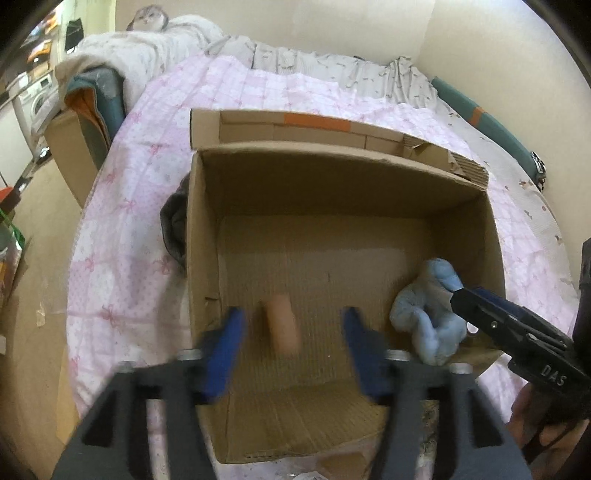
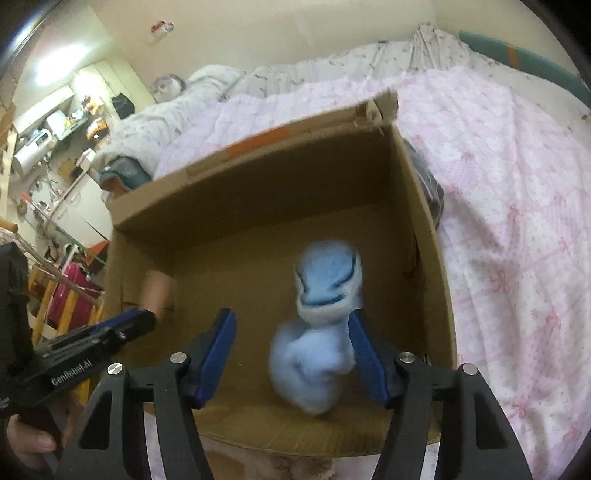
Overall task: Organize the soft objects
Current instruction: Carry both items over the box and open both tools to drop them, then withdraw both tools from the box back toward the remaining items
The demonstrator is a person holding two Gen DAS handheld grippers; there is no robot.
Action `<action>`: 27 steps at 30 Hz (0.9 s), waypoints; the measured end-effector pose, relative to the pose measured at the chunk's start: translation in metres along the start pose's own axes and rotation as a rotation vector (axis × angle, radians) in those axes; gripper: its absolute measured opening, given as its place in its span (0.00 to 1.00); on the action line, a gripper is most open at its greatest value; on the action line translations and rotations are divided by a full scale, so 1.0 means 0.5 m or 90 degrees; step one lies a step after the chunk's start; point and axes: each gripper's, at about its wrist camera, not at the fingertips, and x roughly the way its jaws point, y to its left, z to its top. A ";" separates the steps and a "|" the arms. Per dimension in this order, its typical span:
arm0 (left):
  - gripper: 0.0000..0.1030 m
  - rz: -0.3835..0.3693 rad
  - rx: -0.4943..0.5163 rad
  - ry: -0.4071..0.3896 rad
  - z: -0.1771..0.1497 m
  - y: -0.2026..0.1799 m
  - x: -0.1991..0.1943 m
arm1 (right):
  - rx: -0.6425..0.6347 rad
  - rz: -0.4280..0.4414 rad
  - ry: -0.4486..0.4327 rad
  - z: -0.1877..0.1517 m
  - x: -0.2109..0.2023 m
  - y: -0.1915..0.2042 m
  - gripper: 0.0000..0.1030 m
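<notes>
An open cardboard box (image 1: 199,229) (image 2: 258,177) stands on the bed. In the left wrist view, a small peach roll (image 1: 282,326) lies blurred on the box floor between the blue fingers of my left gripper (image 1: 293,328), which is open and not touching it. In the right wrist view, a light blue plush (image 2: 317,332) sits in the box between the spread fingers of my right gripper (image 2: 291,339); it brushes the right pad while the left pad stands apart. Each gripper shows in the other's view: the right gripper (image 1: 460,295) beside the blue plush (image 1: 428,314), the left gripper (image 2: 146,317) by the peach roll (image 2: 155,288).
The box rests on a pink patterned quilt (image 1: 129,229) (image 2: 517,184). A dark grey cloth (image 1: 175,225) (image 2: 432,192) lies against the box's outer wall. A cat (image 1: 149,18) sits at the bed's far end. A hand (image 2: 29,439) holds the left gripper.
</notes>
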 end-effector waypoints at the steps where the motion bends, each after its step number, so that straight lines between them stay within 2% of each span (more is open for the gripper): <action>1: 0.65 -0.003 0.002 -0.004 0.000 -0.004 -0.006 | -0.003 0.000 -0.002 0.001 -0.005 0.003 0.71; 4: 0.65 0.011 0.008 -0.014 0.003 -0.012 -0.022 | -0.004 -0.003 -0.009 0.004 -0.020 0.008 0.73; 10: 0.65 0.007 0.007 -0.041 0.007 -0.021 -0.078 | -0.003 0.003 -0.010 0.015 -0.069 0.017 0.76; 15: 0.65 0.001 -0.010 -0.053 -0.021 -0.011 -0.143 | 0.003 0.013 -0.003 0.000 -0.125 0.029 0.77; 23: 0.65 0.028 -0.025 -0.047 -0.088 -0.025 -0.215 | -0.019 0.034 0.009 -0.101 -0.233 0.043 0.77; 27: 0.66 0.032 -0.037 -0.040 -0.125 -0.026 -0.239 | -0.008 0.025 0.007 -0.166 -0.262 0.024 0.77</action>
